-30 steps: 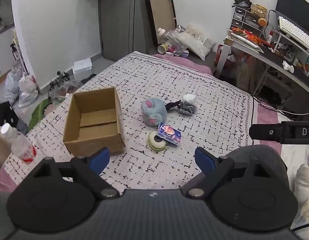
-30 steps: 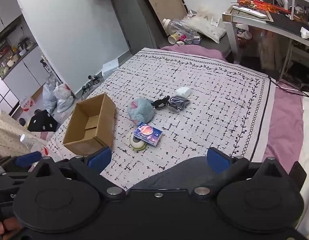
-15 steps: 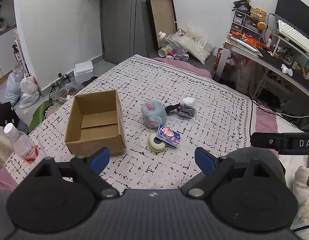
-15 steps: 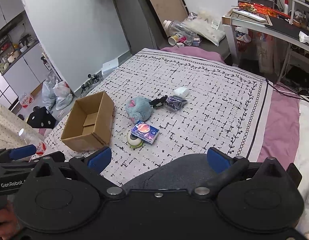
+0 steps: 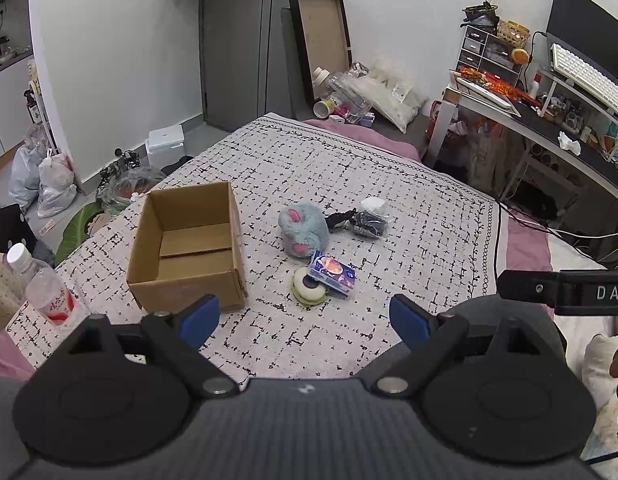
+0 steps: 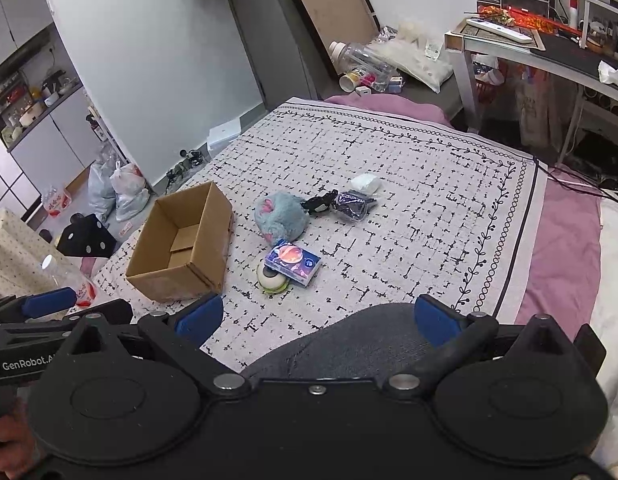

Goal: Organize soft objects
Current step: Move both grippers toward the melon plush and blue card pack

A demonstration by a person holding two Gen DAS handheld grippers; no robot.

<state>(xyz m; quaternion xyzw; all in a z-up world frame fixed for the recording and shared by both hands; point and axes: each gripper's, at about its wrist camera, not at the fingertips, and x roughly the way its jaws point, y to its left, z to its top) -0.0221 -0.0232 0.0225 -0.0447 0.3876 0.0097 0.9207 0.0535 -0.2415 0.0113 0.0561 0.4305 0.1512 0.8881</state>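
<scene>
Left gripper [image 5: 305,318] with jaws spread wide above a patterned bed [image 5: 429,216]. Ahead, an empty cardboard box [image 5: 189,248] sits left of a blue plush toy [image 5: 303,230], near a small printed packet [image 5: 333,274].

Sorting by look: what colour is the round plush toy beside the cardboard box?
Pale blue plush toy with pink patches; left wrist view.

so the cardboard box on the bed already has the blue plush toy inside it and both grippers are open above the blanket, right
Not quite. The cardboard box is empty; the left wrist view shows its bare bottom. The blue plush toy lies on the blanket beside the box, next to the other small items. The rest holds: the left gripper and right gripper both stand open above the blanket.
</scene>
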